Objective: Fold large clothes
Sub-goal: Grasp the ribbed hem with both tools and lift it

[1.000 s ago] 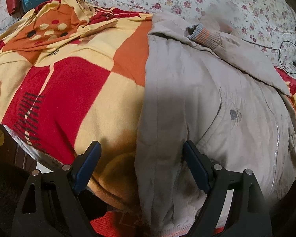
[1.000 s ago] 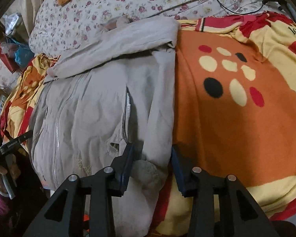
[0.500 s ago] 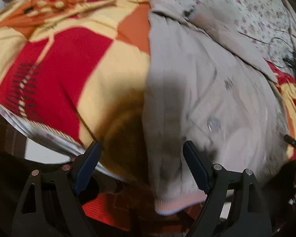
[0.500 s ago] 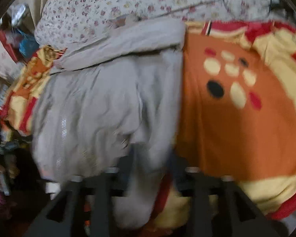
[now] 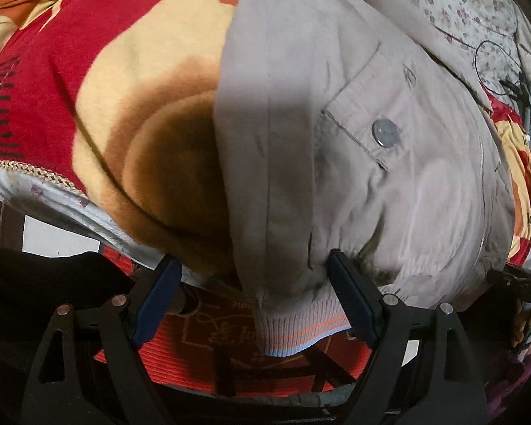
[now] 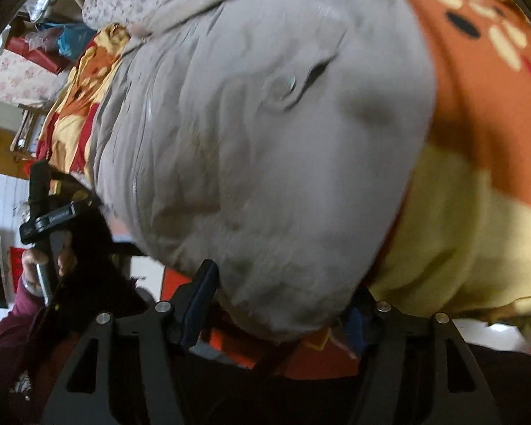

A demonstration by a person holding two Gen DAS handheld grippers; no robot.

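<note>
While the right view is blurred, the right gripper (image 6: 279,304) has jaws just widened, released, w/ the jacket (image 6: 265,163) hem bulging between them; its right pad mostly hidden. Left gripper (image 5: 255,301) is spread wide, ribbed cuff (image 5: 297,326) hanging between, unclamped. Blanket (image 5: 99,81) lies left of it.

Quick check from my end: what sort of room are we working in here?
Most likely a home bedroom. The beige jacket lies on a bright patterned blanket, spread over a floral bedsheet, with household clutter off to one side.
</note>
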